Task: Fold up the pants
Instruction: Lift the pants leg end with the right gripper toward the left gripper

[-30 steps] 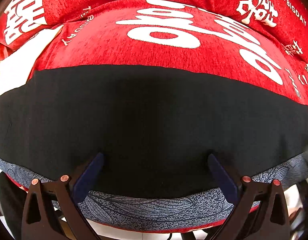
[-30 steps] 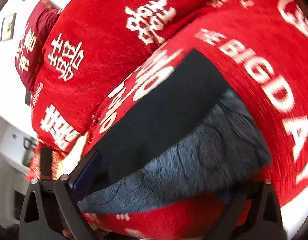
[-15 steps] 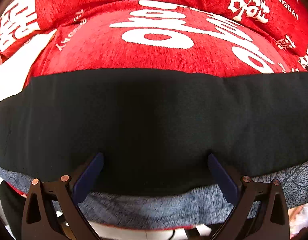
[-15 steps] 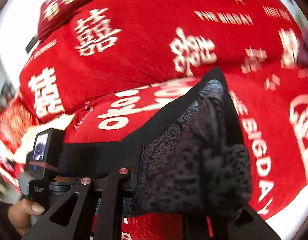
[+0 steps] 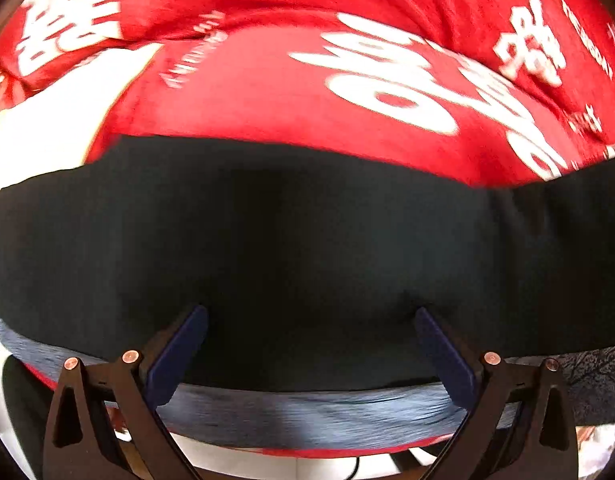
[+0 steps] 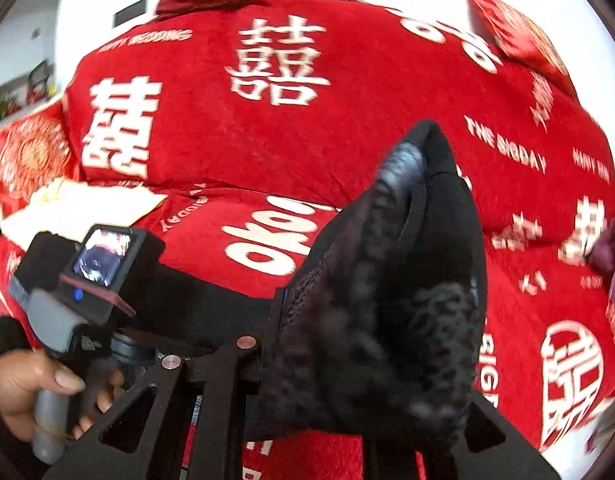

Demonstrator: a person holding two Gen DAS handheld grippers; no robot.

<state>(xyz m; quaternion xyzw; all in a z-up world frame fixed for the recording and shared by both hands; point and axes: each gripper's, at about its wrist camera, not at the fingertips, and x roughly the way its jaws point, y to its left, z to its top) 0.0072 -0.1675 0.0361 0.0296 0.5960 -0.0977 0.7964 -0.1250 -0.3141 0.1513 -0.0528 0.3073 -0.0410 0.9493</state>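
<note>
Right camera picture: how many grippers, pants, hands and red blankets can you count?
Grippers: 2, the right gripper and the left gripper
Pants: 1
Hands: 1, the left hand
Red blankets: 1
Total: 5

Left gripper (image 5: 307, 344), fingers (image 5: 175, 354) spread, over black pants (image 5: 307, 240) on red blanket (image 5: 267, 92).

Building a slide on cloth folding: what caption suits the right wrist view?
Right tongs lift a bunched end of black pants above a red wedding blanket; the left tongs' handle sits alongside.
</note>
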